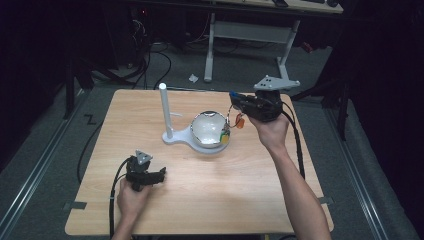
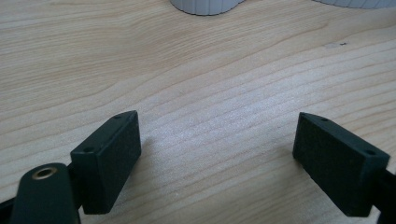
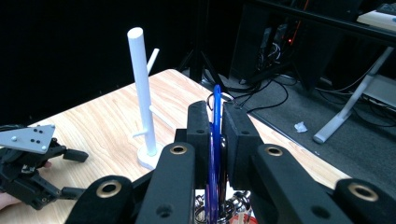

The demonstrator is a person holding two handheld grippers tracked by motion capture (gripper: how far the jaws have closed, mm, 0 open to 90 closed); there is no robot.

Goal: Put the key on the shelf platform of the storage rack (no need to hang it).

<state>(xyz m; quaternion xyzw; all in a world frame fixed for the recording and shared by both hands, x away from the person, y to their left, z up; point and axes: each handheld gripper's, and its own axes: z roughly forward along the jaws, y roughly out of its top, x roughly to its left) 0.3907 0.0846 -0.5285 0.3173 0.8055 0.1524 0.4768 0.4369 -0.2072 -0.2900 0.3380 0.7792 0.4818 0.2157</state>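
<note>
Pale wood tabletop (image 1: 200, 200) in a dark room, two hand-held grippers at work.

Light-grained wood with rounded corners, on grey carpeted floor (image 1: 45, 165); black drapes to left and right; white-legged desk (image 1: 247, 35) behind at 12 o'clock, loose cables beneath it, scrap of white paper (image 1: 193, 78) on the floor. No brand, label or writing legible anywhere. White stand (image 1: 166, 112) with upright post near tabletop centre; shiny bowl (image 1: 209, 129) seated on its base at 3 o'clock of the post, small coloured items at the bowl's right rim. Left gripper (image 2: 217, 154) low over the tabletop at 7 o'clock, spread wide, nothing between. Right gripper (image 3: 215, 135) raised at 2 o'clock of the bowl, pressed together, pinching a thin blue loop (image 3: 216, 116); orange trinket (image 1: 239, 121) dangling below it, clear of the bowl.
</note>
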